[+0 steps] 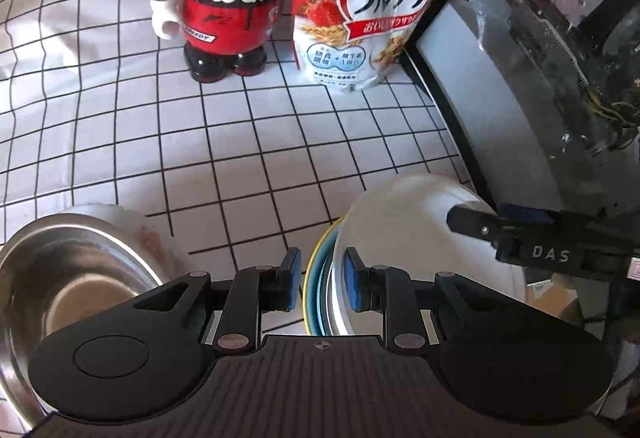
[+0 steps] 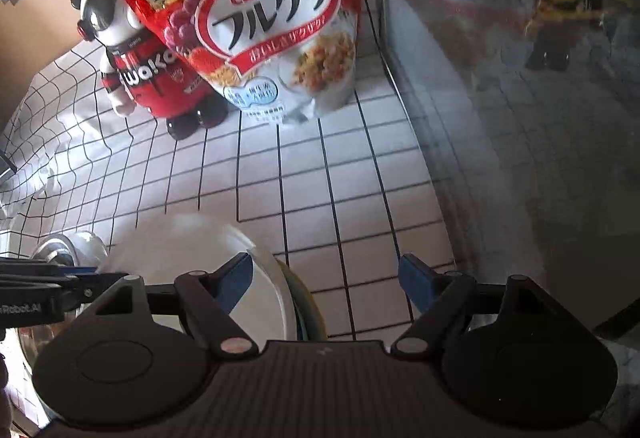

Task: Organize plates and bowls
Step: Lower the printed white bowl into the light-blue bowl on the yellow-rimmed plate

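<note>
A white plate [image 1: 400, 213] lies on top of a stack with a blue and yellow-rimmed plate [image 1: 314, 270] under it. My left gripper [image 1: 322, 280] straddles the stack's left rim, jaws narrowly apart, not clamped. A steel bowl [image 1: 60, 270] sits to its left. My right gripper [image 2: 326, 280] is open wide over the white plate's [image 2: 200, 246] right rim; its left pad [image 2: 236, 280] is above the plate. The right gripper's finger [image 1: 480, 226] shows over the plate in the left wrist view.
A red Waka figure bottle [image 1: 228, 5] and a Calbee cereal bag [image 1: 372, 5] stand at the back on the grid tablecloth [image 1: 240, 157]. A computer case [image 1: 540, 57] with a glass side stands along the right. The left gripper [image 2: 40, 290] shows at the left edge.
</note>
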Tool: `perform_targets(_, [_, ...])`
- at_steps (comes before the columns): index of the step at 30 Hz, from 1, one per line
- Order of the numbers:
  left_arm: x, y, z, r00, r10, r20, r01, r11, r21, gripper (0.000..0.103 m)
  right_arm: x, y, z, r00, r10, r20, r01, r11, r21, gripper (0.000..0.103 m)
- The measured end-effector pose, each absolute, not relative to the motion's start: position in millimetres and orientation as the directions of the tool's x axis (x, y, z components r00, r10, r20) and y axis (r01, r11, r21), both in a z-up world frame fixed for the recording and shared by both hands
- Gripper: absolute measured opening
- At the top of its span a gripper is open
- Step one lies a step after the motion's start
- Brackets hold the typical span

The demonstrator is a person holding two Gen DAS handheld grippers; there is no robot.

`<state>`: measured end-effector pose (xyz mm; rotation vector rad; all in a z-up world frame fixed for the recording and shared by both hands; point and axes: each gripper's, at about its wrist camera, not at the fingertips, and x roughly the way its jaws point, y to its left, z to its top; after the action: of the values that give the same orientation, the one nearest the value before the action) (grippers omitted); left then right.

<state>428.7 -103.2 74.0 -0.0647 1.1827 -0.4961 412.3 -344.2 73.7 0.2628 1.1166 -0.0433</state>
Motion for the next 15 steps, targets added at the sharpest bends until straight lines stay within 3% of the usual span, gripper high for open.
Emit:
perform_targets(3, [417, -98, 84, 0.329, -0.422, -0.845, 0.345, 0.887, -0.308, 0.025, 404, -345, 74, 0.456, 0.108, -0.883, 0.161, 0.966, 0.201, 0.080])
perform_targets(8, [393, -91, 79, 0.370, -0.466, -0.804, 0.347, 0.872, -0.345, 0.025, 379, -350, 70, 0.531, 0.237, -0.813, 0.120, 0.929, 0.349, 0.081])
perform_targets(15, [388, -86, 49, 0.353, -0.438, -0.827, 0.238, 0.897, -0.373, 0.027, 376, -349, 38, 0.465, 0.365, -0.806, 0.141, 0.869, 0.475, 0.081])
